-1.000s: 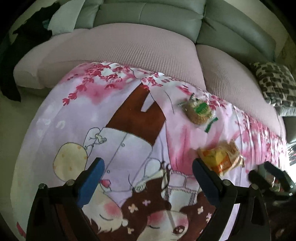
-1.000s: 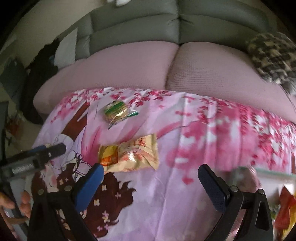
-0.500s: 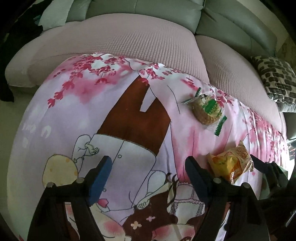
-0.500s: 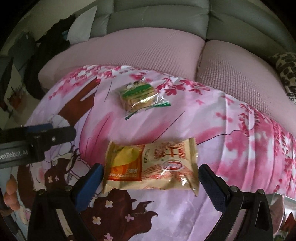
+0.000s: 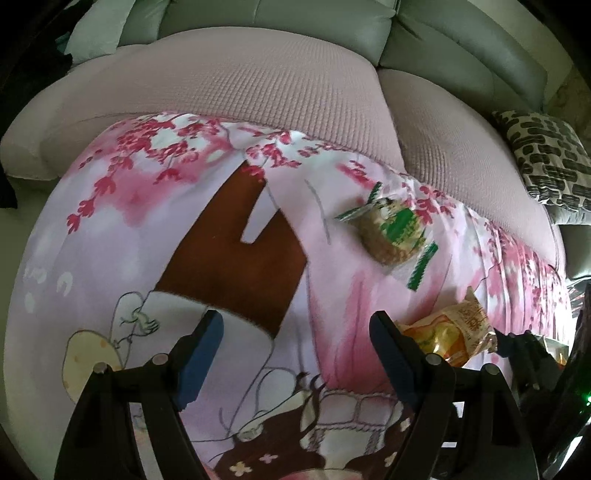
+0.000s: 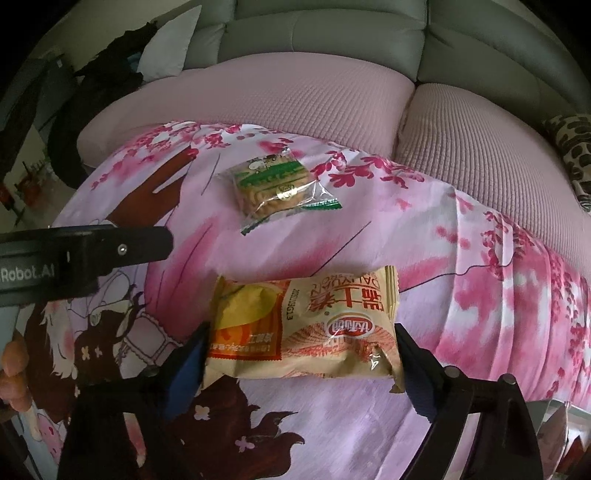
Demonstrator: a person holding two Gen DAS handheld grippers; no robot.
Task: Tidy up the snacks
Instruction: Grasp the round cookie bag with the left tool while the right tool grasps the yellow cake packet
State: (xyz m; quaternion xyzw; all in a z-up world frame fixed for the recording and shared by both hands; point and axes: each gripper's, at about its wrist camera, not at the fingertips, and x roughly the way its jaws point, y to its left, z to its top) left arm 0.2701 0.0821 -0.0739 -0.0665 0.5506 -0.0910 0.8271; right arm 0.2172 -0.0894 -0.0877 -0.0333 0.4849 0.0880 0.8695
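A yellow and orange snack packet lies on the pink cartoon-print cloth. It sits between the blue-padded fingers of my right gripper, whose jaws are closing, and both pads touch its ends. Farther back lies a clear biscuit pack with green print. In the left wrist view my left gripper hangs open over bare cloth, with nothing between its fingers. The biscuit pack is ahead of it to the right. The yellow packet lies just beyond its right finger.
The cloth covers a low surface in front of a sofa with pink seat cushions and a grey backrest. A patterned pillow lies at the right. A hand and one left-gripper finger show at the left.
Both grippers have come down and forward toward the cloth. The right jaws have narrowed from wide open onto the ends of the yellow packet. The left jaws have narrowed a little.
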